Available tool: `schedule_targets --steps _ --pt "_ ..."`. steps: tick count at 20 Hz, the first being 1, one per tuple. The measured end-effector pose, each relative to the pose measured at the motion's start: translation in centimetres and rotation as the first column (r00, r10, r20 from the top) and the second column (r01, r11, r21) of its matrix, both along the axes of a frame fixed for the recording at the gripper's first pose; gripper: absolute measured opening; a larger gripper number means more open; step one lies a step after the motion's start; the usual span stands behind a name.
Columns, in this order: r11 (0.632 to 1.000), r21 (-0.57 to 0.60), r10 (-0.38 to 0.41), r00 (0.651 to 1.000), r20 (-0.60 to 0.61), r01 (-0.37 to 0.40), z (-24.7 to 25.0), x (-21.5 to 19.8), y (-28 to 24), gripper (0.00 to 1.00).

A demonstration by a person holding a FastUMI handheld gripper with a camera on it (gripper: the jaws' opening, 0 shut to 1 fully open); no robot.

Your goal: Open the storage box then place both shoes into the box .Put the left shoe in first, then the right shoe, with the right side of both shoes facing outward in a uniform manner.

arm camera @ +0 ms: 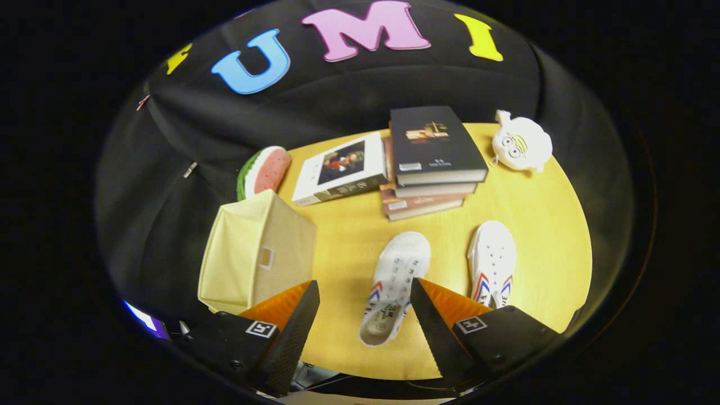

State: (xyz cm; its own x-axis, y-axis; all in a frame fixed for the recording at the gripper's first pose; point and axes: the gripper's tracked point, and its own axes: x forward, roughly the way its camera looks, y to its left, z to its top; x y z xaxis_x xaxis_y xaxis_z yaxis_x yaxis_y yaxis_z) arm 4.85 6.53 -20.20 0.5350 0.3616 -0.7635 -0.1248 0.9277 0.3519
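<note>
Cream storage box [256,256] with lid closed, at the table [540,225] edge just ahead of one finger; one white shoe [394,287] lying between the fingers, its heel end nearest them, the other white shoe [493,261] just beside it, partly behind the other finger. Fingers [364,320] spread wide, gripping nothing, hovering above the yellow table. Farther off: a stack of books [430,163] with a single book [340,169] leaning at its side, a watermelon-slice toy [264,170] behind the box, and a round white plush [521,145] near the far edge.
</note>
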Motion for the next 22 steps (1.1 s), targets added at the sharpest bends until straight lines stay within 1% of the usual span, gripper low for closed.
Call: schedule_targets --steps 3,5,9,14,19,21,22 --pt "0.999 -0.034 -0.028 0.999 -0.025 0.027 -2.6 -0.1 -1.8 0.99" --pt "1.0 -0.016 -0.027 0.999 -0.03 0.026 -3.9 0.0 -1.7 0.99" --pt "0.994 -0.093 -0.062 0.998 -0.031 0.059 -8.2 0.4 -3.6 0.99" --pt "0.995 -0.098 -0.032 0.991 -0.127 0.02 -13.1 -0.9 -3.1 0.99" --pt "0.997 -0.071 0.004 0.986 -0.167 -0.016 -15.2 -0.5 -1.5 0.97" --pt "0.999 -0.043 0.021 0.982 -0.188 -0.029 -15.7 -0.3 -0.7 0.9" --pt "0.999 -0.024 0.03 0.979 -0.203 -0.035 -15.9 -0.3 -0.2 0.81"
